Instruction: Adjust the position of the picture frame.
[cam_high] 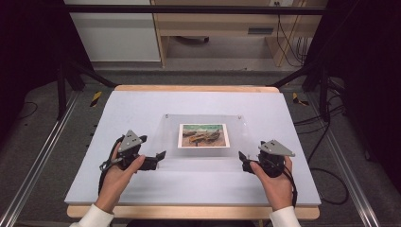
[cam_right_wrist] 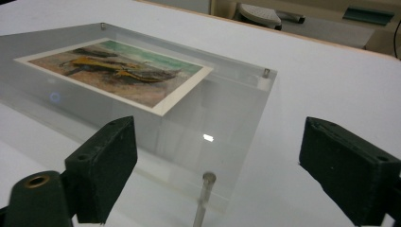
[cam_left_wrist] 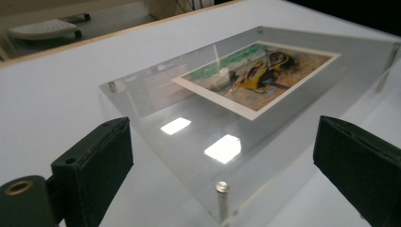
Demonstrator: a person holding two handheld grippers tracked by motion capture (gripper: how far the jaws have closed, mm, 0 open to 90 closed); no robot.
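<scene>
A clear acrylic frame [cam_high: 165, 137] lies flat in the middle of the white table, raised on small metal pins at its corners. Sandwiched in it is a picture [cam_high: 203, 135] of boats on a beach. My left gripper [cam_high: 162, 155] hovers at the frame's near left corner, jaws apart and nothing pressed between them. My right gripper [cam_high: 242, 156] hovers at the near right corner, also open. In the left gripper view the frame [cam_left_wrist: 222, 142] and a corner pin [cam_left_wrist: 221, 189] sit between the wide jaws of the left gripper [cam_left_wrist: 227, 156]. In the right gripper view a corner pin [cam_right_wrist: 208, 178] stands between the jaws of the right gripper [cam_right_wrist: 231, 165].
The white tabletop [cam_high: 142, 184] has a wooden edge at front and back. Black frame posts [cam_high: 61, 80] stand at the far corners. Cables [cam_high: 326, 156] trail on the floor to the right. A wooden desk [cam_high: 213, 28] stands behind the table.
</scene>
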